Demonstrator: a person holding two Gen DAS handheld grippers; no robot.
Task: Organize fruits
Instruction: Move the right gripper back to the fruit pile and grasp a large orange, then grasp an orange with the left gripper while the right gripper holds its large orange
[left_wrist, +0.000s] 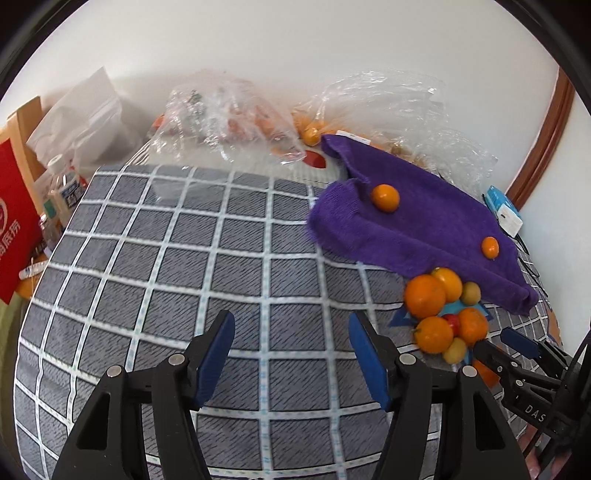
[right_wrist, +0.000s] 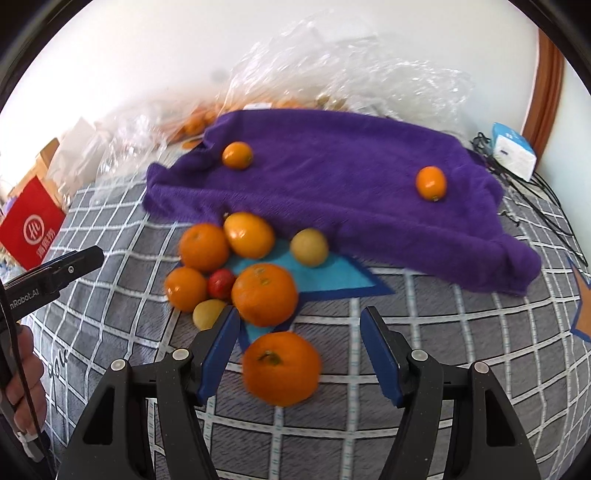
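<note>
A pile of oranges (right_wrist: 264, 293), yellow fruits (right_wrist: 308, 246) and a small red fruit (right_wrist: 221, 283) lies on the checked cloth by a purple towel (right_wrist: 332, 184). Two small oranges (right_wrist: 237, 155) (right_wrist: 430, 182) sit on the towel. My right gripper (right_wrist: 299, 328) is open, and one orange (right_wrist: 281, 367) lies between its fingers, untouched. My left gripper (left_wrist: 291, 332) is open and empty over bare checked cloth, left of the pile (left_wrist: 424, 295). The right gripper's fingers (left_wrist: 517, 339) show in the left wrist view beside the pile.
Clear plastic bags (left_wrist: 229, 114) with more fruit lie along the back wall. A red bag (left_wrist: 14, 221) and bottles (left_wrist: 64, 188) stand at the left. A blue-white box (right_wrist: 513, 151) and black cables (right_wrist: 535, 199) lie at the right. The checked cloth (left_wrist: 166, 258) covers the surface.
</note>
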